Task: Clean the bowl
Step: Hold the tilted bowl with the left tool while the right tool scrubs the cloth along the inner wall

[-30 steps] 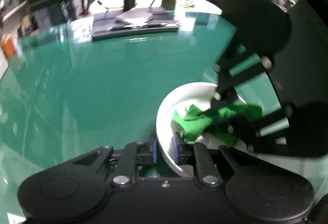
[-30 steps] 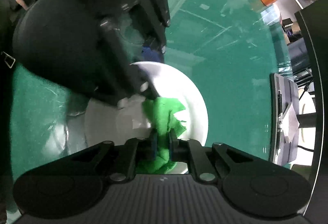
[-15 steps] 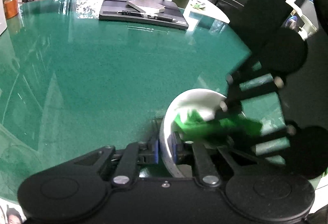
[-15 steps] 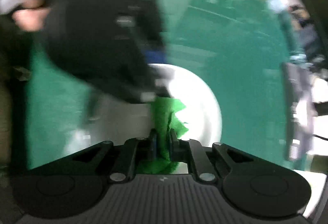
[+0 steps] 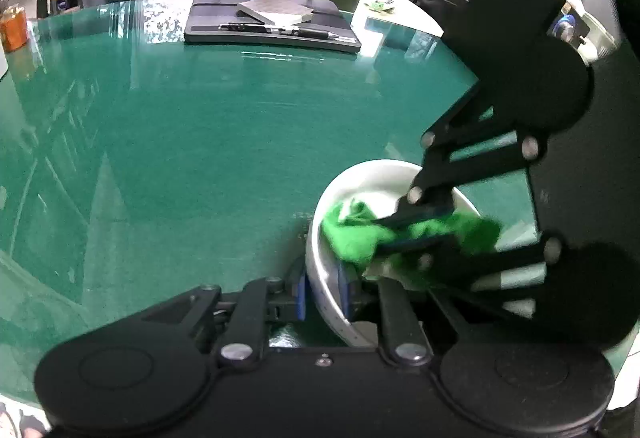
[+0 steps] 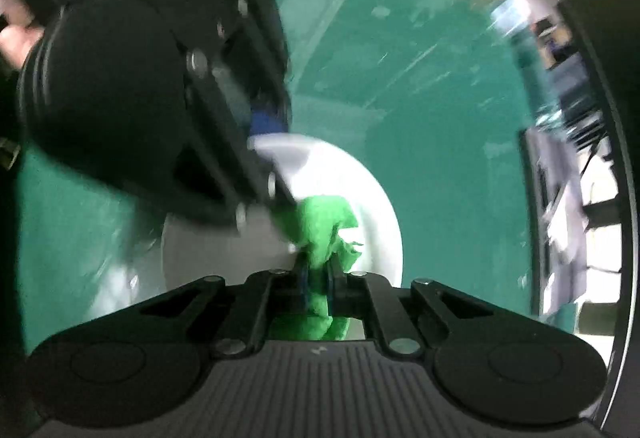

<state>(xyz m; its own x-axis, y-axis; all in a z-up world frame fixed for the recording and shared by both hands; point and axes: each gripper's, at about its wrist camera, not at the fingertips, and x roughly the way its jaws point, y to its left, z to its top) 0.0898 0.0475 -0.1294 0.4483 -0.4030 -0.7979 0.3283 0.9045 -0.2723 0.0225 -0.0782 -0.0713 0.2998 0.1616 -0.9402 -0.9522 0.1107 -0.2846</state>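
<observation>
A white bowl (image 5: 362, 177) sits on the green table at the lower right of the left wrist view. My left gripper (image 5: 322, 292) is shut on the bowl's near rim, one blue pad outside and one inside. A bright green cloth (image 5: 354, 234) lies bunched inside the bowl. My right gripper (image 5: 404, 234) reaches in from the right and is shut on that cloth. In the right wrist view the bowl (image 6: 376, 197) fills the centre, the green cloth (image 6: 324, 226) is pinched in my right gripper (image 6: 318, 276), and the left gripper (image 6: 268, 121) clamps the bowl's far rim.
A dark tray (image 5: 272, 25) with a notebook and pens lies at the table's far edge. An orange container (image 5: 14, 29) stands at the far left. A hand (image 6: 16, 37) shows at the left edge of the right wrist view. Bare green table (image 5: 180, 141) spreads left of the bowl.
The green cloth has shifted inside the bowl as the right gripper rubs it around. The left gripper has kept its hold on the rim, and its view has tilted slightly.
</observation>
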